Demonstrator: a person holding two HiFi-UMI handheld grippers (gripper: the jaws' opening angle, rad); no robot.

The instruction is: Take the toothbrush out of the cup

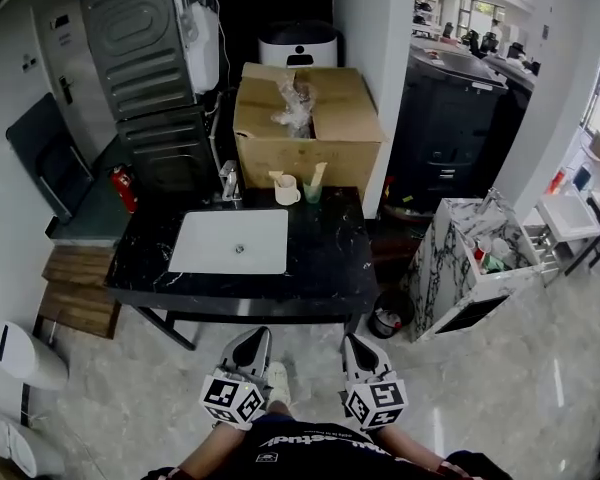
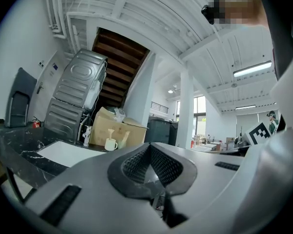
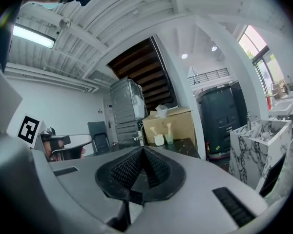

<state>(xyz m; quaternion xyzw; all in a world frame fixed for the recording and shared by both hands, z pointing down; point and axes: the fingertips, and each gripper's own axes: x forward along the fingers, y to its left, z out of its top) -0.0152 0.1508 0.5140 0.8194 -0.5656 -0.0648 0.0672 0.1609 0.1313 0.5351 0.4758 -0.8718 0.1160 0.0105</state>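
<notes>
Both tools are at the near edge of the head view, in front of the person's body and well short of the sink. The left hand-held gripper has its jaws fully together with nothing between them, and the right hand-held gripper is the same, closed and empty. Both point roughly level toward the sink, with bare floor between them and the black worktop. The sink is set into the worktop's left-centre. The faucet is at the sink's back edge. Just right of it, behind the sink's back-right corner, is a white mug with a pale toothbrush standing in it. A greenish cup is just beside the mug, further right, with a second brush-like stick leaning in it. A cardboard box sits directly behind both, beyond the sink. My read is the approach hasn't really started. Risks:
1. There are two cups and two sticks, so the target is ambiguous and it's easy to grab the wrong one.
2. The jaws are shut, so if they aren't opened before arrival they'll just shove the handle or the cup.
3. The cups look light and stand close together, so an angled pull could drag or tip one into the other or into the sink. A spare gripper steadying the cup would help.
4. The faucet and box crowd the back, leaving little room for a level approach.
5. I can't tell from here which end of either brush is up.
</notes>
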